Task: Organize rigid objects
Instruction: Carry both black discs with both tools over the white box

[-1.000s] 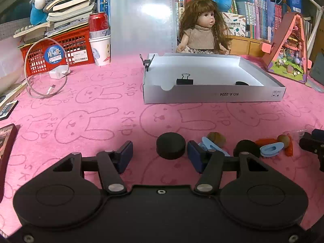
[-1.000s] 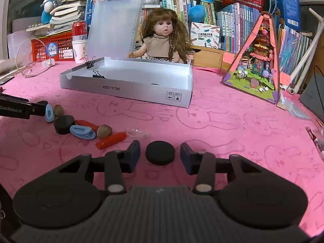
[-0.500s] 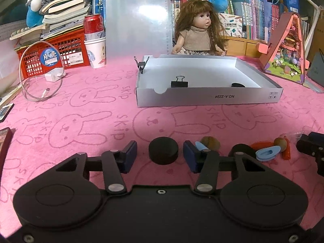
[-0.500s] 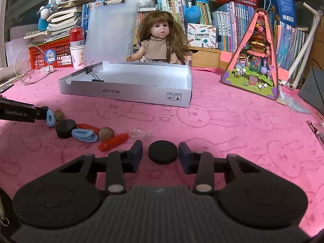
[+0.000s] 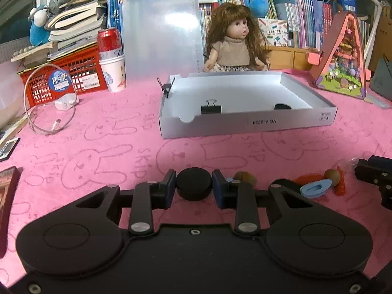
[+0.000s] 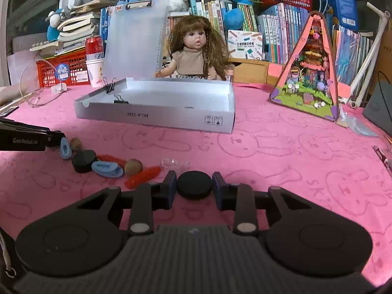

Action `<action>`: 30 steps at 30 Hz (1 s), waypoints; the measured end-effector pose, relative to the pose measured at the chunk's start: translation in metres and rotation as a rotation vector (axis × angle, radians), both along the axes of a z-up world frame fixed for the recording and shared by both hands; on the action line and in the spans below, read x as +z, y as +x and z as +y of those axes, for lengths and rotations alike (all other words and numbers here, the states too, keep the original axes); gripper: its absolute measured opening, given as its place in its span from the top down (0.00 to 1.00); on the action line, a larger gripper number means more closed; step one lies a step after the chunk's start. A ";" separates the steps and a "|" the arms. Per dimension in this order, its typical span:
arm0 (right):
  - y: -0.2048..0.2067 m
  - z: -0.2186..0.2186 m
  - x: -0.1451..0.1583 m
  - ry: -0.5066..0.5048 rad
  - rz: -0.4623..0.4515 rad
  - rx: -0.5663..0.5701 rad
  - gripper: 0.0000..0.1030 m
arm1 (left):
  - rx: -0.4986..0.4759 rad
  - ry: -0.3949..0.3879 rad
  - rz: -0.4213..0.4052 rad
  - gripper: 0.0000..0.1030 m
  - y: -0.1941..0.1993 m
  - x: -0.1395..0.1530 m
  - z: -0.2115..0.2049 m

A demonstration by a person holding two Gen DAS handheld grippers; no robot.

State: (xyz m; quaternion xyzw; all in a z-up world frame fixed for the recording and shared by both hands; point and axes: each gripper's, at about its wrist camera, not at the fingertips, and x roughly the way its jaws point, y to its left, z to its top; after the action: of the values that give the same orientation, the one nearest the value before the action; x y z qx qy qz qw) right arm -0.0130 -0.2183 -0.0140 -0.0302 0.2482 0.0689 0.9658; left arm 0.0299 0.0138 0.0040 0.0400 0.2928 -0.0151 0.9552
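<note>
between each closing claw [image 5: 194, 186] [image 6: 194, 185], a black puck [image 5: 194, 182] [image 6: 194, 184] lies flat.

We read "NO.A-2224", upside down, on the near wall of the grey box [image 5: 247, 123]; the last digits are hard to make out. The pink cloth [image 5: 137, 144] covering the counter bears "SKIP" beside its rabbit outlines. In the right wrist view, the left tongs' black arm [image 6: 23, 139] carries "GenRobot.AI". Book spines at the far shelf are too small to read.
</note>
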 end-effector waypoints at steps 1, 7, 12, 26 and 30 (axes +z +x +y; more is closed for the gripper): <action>0.001 0.000 0.002 -0.004 -0.002 0.000 0.65 | -0.001 -0.005 -0.003 0.71 0.000 0.003 0.001; 0.010 -0.003 0.013 0.002 -0.007 -0.023 0.65 | -0.013 -0.049 -0.021 0.71 0.006 0.020 0.006; 0.021 -0.006 0.028 0.027 -0.012 -0.031 0.65 | -0.031 -0.081 -0.021 0.71 0.021 0.034 0.006; 0.091 -0.014 0.069 0.172 0.073 -0.005 0.65 | -0.072 -0.166 0.036 0.71 0.098 0.074 -0.001; 0.117 -0.013 0.077 0.186 0.102 -0.001 0.65 | -0.065 -0.187 0.073 0.71 0.123 0.080 0.002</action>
State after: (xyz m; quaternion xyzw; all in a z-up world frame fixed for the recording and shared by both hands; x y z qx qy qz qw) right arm 0.1036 -0.2315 0.0631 0.0634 0.2897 0.0929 0.9505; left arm 0.1528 0.0154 0.0835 -0.0403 0.3235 -0.0745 0.9424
